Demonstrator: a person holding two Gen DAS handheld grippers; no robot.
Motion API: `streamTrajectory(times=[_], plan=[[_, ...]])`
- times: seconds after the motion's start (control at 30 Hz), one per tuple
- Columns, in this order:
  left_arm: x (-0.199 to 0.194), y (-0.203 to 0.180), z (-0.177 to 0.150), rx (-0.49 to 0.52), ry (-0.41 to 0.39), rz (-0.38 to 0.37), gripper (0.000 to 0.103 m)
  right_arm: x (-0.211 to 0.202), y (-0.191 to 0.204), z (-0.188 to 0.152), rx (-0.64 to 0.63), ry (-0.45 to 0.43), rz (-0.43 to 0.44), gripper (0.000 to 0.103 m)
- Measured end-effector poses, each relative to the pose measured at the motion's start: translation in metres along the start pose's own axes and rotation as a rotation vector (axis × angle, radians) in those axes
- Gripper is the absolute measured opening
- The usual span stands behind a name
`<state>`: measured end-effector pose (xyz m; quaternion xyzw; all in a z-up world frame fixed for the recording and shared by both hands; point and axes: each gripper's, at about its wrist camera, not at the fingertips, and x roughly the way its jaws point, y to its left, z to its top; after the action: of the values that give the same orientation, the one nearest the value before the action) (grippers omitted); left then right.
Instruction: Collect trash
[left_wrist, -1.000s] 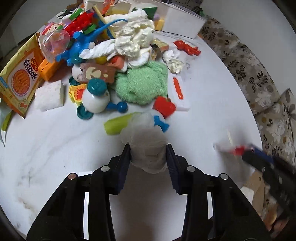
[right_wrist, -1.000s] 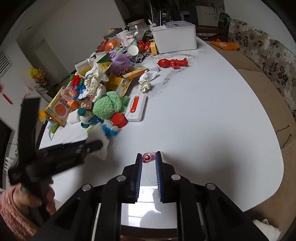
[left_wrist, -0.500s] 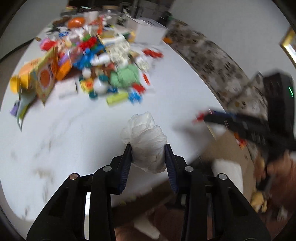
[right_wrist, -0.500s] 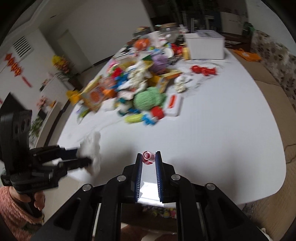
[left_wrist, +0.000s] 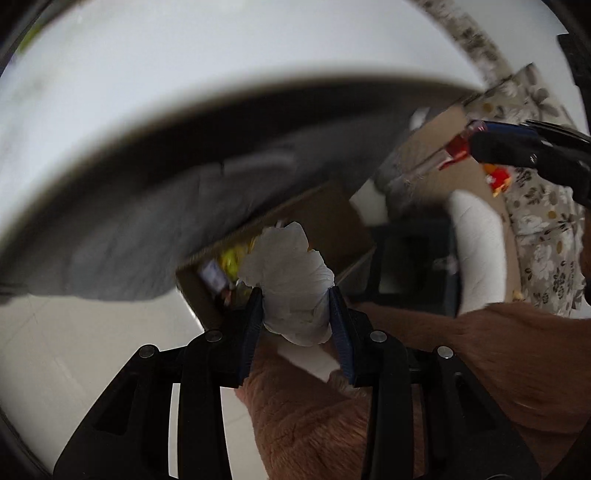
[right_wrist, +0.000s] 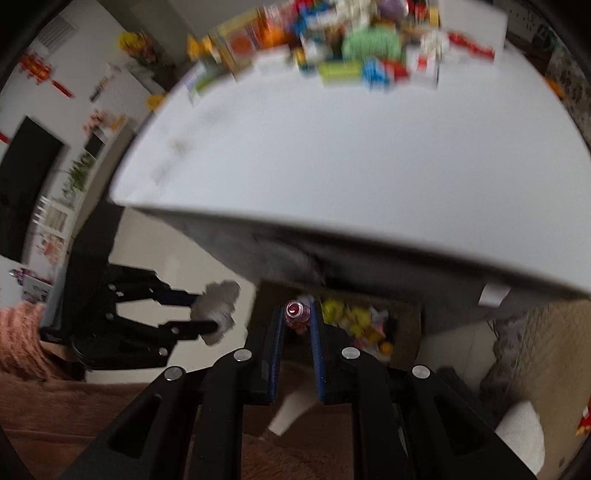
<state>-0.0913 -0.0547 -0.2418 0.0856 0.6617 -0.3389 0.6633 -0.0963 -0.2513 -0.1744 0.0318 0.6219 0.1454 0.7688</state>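
My left gripper (left_wrist: 295, 299) is shut on a crumpled white tissue (left_wrist: 291, 273) and hangs off the table's edge, over an open cardboard box (left_wrist: 332, 218) that holds colourful scraps. From the right wrist view the same gripper (right_wrist: 210, 314) and tissue (right_wrist: 218, 306) show at the left, blurred. My right gripper (right_wrist: 297, 317) is shut on a small red-and-clear wrapper (right_wrist: 295, 312), above the box (right_wrist: 402, 325) under the table. In the left wrist view that gripper (left_wrist: 469, 144) with the red wrapper (left_wrist: 458, 147) shows at the upper right.
The white round table (right_wrist: 351, 158) fills the upper part of both views, with a blurred heap of toys and packets (right_wrist: 351, 48) at its far side. A person's brown-clad legs (left_wrist: 498, 350) lie below the grippers. A floral sofa (left_wrist: 543, 229) stands at the right.
Both grippers swung from over the table top to beyond its near edge and tilted down toward the box below. Each kept its hold: tissue in the left, red wrapper in the right.
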Motion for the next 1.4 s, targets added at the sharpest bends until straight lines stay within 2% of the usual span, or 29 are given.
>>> streamTrajectory(times=[0.07, 0.1, 0.13, 0.17, 0.2, 0.3, 0.43, 0.53, 0.67, 0.77, 0.83, 0.87, 0.9, 0.97, 1.03, 1.1, 1.13, 1.2, 1.33, 1.4], plan=[[0.034, 0.006, -0.002, -0.036, 0.062, 0.03, 0.04, 0.033, -0.005, -0.009, 0.008, 0.052, -0.03, 0.015], [0.047, 0.009, -0.005, -0.055, 0.087, 0.039, 0.046, 0.047, -0.008, -0.012, 0.011, 0.069, -0.046, 0.018], [0.061, 0.012, -0.007, -0.072, 0.11, 0.053, 0.06, 0.064, -0.012, -0.016, 0.017, 0.085, -0.063, 0.027], [0.079, 0.016, -0.008, -0.092, 0.148, 0.077, 0.065, 0.081, -0.017, -0.019, 0.027, 0.113, -0.087, 0.048], [0.089, 0.018, -0.009, -0.098, 0.173, 0.094, 0.065, 0.094, -0.021, -0.021, 0.042, 0.128, -0.11, 0.059], [0.118, 0.027, -0.012, -0.124, 0.256, 0.168, 0.069, 0.117, -0.025, -0.024, 0.036, 0.16, -0.176, 0.06], [0.126, 0.04, -0.018, -0.193, 0.281, 0.162, 0.07, 0.125, -0.022, -0.027, -0.004, 0.173, -0.225, 0.07], [0.12, 0.045, -0.018, -0.225, 0.265, 0.143, 0.07, 0.12, -0.02, -0.026, -0.009, 0.169, -0.219, 0.07], [0.089, 0.034, -0.012, -0.183, 0.19, 0.097, 0.07, 0.096, -0.01, -0.016, -0.038, 0.145, -0.196, 0.07], [0.045, 0.02, -0.011, -0.133, 0.101, 0.06, 0.07, 0.05, 0.008, 0.0, -0.098, 0.055, -0.12, 0.07], [0.005, 0.012, -0.01, -0.11, 0.01, 0.051, 0.074, 0.016, 0.021, 0.015, -0.128, -0.037, -0.075, 0.081], [-0.014, 0.009, -0.009, -0.111, -0.037, 0.054, 0.077, -0.001, 0.025, 0.026, -0.134, -0.101, -0.071, 0.09], [-0.029, 0.008, -0.009, -0.114, -0.077, 0.057, 0.081, -0.017, 0.028, 0.04, -0.133, -0.169, -0.074, 0.094], [-0.062, 0.007, -0.006, -0.133, -0.169, 0.063, 0.082, -0.034, 0.028, 0.067, -0.122, -0.272, -0.095, 0.097], [-0.081, 0.01, -0.003, -0.162, -0.222, 0.075, 0.082, -0.035, 0.025, 0.096, -0.1, -0.323, -0.142, 0.097], [-0.098, 0.013, -0.001, -0.195, -0.28, 0.086, 0.082, -0.025, 0.014, 0.133, -0.047, -0.336, -0.156, 0.097], [-0.104, 0.015, 0.0, -0.206, -0.298, 0.088, 0.082, -0.02, 0.01, 0.146, -0.02, -0.33, -0.161, 0.096], [-0.112, 0.018, -0.001, -0.228, -0.327, 0.113, 0.082, -0.006, 0.0, 0.178, 0.057, -0.286, -0.16, 0.085], [-0.115, 0.025, -0.011, -0.264, -0.335, 0.121, 0.082, 0.014, -0.005, 0.204, 0.221, -0.247, -0.05, 0.076], [-0.115, 0.03, -0.014, -0.289, -0.331, 0.116, 0.082, 0.025, -0.01, 0.21, 0.303, -0.225, -0.014, 0.063]])
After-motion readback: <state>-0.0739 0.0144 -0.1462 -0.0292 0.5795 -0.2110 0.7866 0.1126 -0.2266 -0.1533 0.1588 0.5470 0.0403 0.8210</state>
